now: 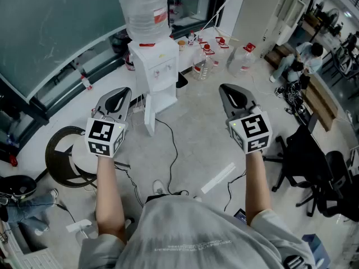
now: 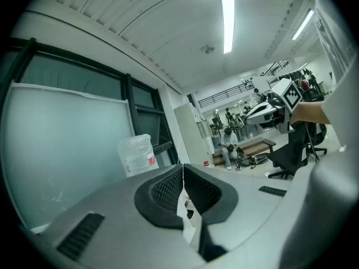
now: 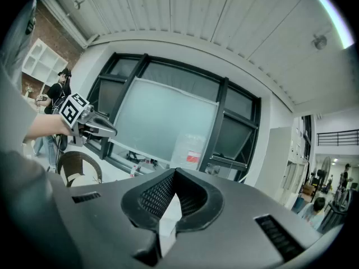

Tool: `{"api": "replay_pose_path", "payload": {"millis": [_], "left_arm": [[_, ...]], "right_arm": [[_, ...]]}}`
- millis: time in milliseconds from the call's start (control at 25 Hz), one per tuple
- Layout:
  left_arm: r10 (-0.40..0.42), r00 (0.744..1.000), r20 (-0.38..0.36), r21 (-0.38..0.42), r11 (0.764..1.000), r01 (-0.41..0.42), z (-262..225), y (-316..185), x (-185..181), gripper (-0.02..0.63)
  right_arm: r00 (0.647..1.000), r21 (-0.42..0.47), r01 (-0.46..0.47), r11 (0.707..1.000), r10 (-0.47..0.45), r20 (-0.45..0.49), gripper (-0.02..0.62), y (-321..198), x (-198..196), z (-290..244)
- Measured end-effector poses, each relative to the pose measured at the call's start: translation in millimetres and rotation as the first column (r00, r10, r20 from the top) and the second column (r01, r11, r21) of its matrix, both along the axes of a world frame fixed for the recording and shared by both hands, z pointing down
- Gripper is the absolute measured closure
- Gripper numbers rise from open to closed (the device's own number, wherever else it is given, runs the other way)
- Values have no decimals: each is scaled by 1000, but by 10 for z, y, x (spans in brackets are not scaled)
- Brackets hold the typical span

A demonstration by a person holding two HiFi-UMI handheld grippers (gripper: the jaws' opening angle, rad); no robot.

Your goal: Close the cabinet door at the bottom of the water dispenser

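The white water dispenser [image 1: 155, 66] stands on the floor ahead of me with a clear bottle [image 1: 147, 10] on top. Its bottom cabinet door [image 1: 150, 115] hangs open, swung out toward me. My left gripper [image 1: 125, 91] is held just left of the open door, jaws shut with nothing between them. Well clear of the dispenser on its right, my right gripper [image 1: 225, 87] is also shut and empty. In the left gripper view the shut tips [image 2: 183, 166] sit below the bottle [image 2: 137, 154]. The right gripper view shows shut tips [image 3: 174, 171] and the bottle [image 3: 188, 153].
Several water jugs [image 1: 242, 58] stand on the floor right of the dispenser. A cable [image 1: 170, 144] trails from the dispenser toward my feet. A round dark-rimmed chair [image 1: 64, 156] sits at left, a black office chair [image 1: 314, 167] at right. A seated person [image 1: 297, 60] is far right.
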State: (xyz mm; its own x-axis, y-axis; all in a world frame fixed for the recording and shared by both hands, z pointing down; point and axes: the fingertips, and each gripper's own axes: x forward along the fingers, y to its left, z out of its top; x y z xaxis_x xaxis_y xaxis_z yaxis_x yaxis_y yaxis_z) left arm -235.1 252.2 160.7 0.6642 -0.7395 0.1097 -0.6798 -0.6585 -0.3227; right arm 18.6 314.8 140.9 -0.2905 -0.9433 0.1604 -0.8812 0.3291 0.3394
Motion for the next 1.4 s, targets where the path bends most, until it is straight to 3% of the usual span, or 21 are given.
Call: {"api": "replay_pose_path", "payload": {"millis": [280,400,520,800,920,1080,1320,1400], "left_arm": [[-36,999,4,-24,999,37,87,652,335,586],[-38,999,20,-24,999,38,117,860,429,586],[-76,997,17,-44,996,77,173,983,410,585],[-133,991,-19,-108,986,130,405,1058,310,584],[-123,992,-27,-118,986,119,466,917,306,588],[-68,996,-58,-130,990,60,596,522,348,588],[-25,995,-97,-82,996,17,677,-705,287,561],[-4,995,-103,-99,995,-6,746,-1169,270,469]], "right_arm": [[1000,3,16,1000,-16,11,572,567,322,29],[998,16,32,999,-33,60,572,743,391,26],[993,18,67,998,-68,101,572,878,399,72],[986,-52,147,988,-142,88,572,891,233,374],[987,-72,154,985,-150,63,572,705,214,452],[992,-46,67,997,-62,108,572,252,386,482],[995,-7,16,1000,-16,95,571,-785,405,439],[994,-50,13,999,-8,108,463,-1226,327,506]]}}
